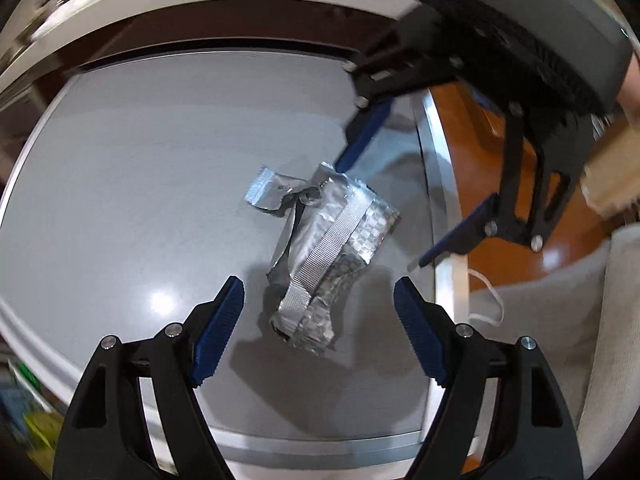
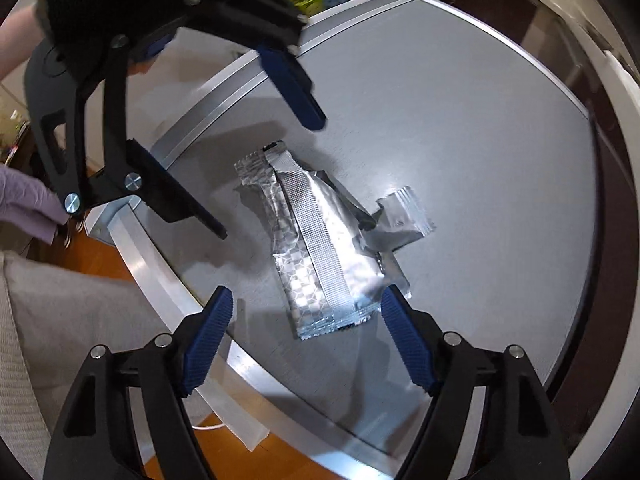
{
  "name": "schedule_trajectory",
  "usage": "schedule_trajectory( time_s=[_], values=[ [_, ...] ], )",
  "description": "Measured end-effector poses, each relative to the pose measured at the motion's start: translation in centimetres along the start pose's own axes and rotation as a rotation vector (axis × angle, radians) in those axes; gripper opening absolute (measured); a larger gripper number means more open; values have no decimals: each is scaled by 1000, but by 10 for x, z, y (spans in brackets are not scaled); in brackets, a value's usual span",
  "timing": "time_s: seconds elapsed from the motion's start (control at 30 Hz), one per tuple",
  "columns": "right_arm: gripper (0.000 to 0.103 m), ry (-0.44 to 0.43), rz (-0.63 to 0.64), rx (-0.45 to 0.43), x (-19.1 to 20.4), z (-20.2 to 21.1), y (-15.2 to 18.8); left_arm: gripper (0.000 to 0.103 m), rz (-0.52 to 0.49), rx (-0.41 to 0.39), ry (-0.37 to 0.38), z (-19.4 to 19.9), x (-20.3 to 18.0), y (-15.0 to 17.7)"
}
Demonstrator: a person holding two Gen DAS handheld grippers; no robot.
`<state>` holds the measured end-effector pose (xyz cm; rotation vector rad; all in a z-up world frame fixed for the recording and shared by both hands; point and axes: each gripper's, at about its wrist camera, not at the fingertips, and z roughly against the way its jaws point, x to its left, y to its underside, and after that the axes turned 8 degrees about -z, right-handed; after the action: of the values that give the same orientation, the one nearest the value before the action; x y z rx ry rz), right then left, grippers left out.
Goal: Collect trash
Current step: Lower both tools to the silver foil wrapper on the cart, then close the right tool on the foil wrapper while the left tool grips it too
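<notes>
A grey surface (image 1: 120,184) with a pale metal rim fills most of both wrist views, set over an orange-brown wooden floor (image 1: 480,128). A beige fabric cushion (image 2: 80,320) lies past the rim, close to one corner, and a lavender-gloved hand (image 2: 28,200) shows at the edge of the right wrist view.

Near that corner of the surface lies the trash: a crumpled silver foil wrapper (image 1: 332,252), flat on the grey top, with a checkered sheen along one side and a ribbed seam strip running down its length. A smaller torn foil piece (image 1: 272,194) lies touching its far end.

The left gripper (image 1: 320,304) points steeply down over the wrapper, its blue-padded jaws spread apart with the wrapper's near end between them, pads clear of the foil. The right gripper (image 2: 306,306) comes at the wrapper from the opposite end, jaws likewise spread and straddling that end; one pad stands just beside the foil's edge, though I cannot tell if it touches.
</notes>
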<state>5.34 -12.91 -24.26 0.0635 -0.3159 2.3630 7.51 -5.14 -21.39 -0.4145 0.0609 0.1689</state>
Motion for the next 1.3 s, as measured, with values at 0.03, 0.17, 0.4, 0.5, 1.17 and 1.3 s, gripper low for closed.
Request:
schedule_trajectory(
  time_s=[0.03,0.17,0.4,0.5,1.17,1.3],
  values=[
    [76,-6,-1,8,-2,-2,-1,78,-24,5,11,-3,1,0],
    [76,-18,-14,9,-14,-6,-5,72,-96,18,44,-14,4,1],
    [68,-34,19,0,-17,-6,-12,63,-135,-2,78,-15,11,4],
    [50,-47,8,1,-21,-3,-11,56,-136,-2,89,-14,14,4],
    [88,8,201,110,21,-24,-33,64,-270,39,65,-22,-11,12],
    [78,14,201,80,24,-22,-30,63,-235,13,70,-24,-9,10]
  ],
)
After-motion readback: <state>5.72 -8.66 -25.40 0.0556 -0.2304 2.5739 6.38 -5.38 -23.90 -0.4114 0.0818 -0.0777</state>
